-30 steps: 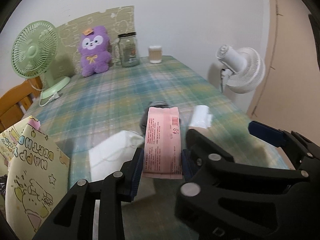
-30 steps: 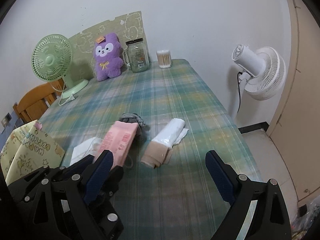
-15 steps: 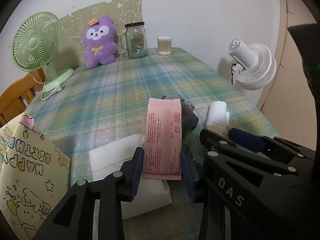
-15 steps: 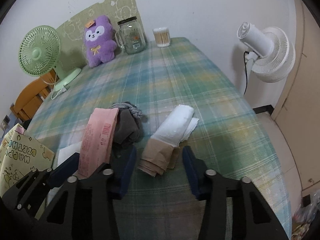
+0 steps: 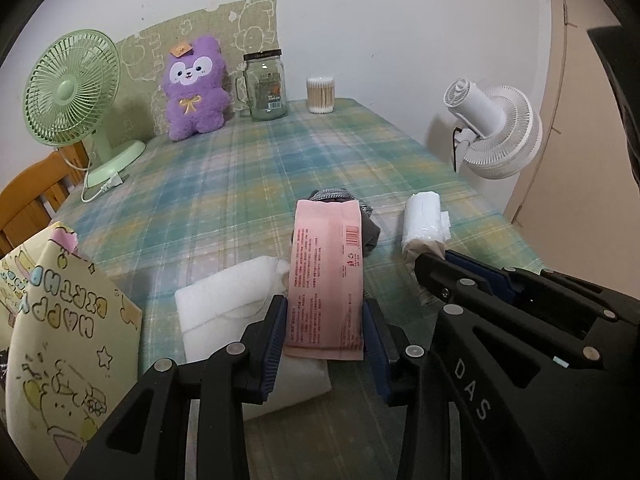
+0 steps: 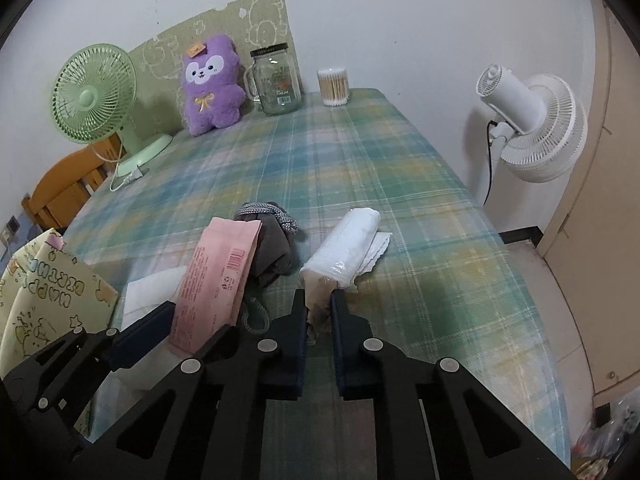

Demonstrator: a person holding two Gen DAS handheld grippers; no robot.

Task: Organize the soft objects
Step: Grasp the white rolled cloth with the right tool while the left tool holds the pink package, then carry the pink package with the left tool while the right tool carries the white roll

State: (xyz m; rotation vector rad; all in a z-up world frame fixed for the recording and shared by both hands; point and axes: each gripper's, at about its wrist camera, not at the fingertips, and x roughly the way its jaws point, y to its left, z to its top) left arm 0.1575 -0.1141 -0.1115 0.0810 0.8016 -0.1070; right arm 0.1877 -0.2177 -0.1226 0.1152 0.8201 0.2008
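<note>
Right gripper (image 6: 319,303) angled down, just closed, apparently pinching beige-white roll (image 6: 344,250).

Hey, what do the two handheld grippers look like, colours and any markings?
Both are black plastic linkage frames with round silver rivets at the joints and flat dark blue pads lining the fingers. The left gripper and the right gripper look alike in build. The right one's body, seen from the left camera, carries white letters "DAS". No cables, hands or sleeves show.
</note>
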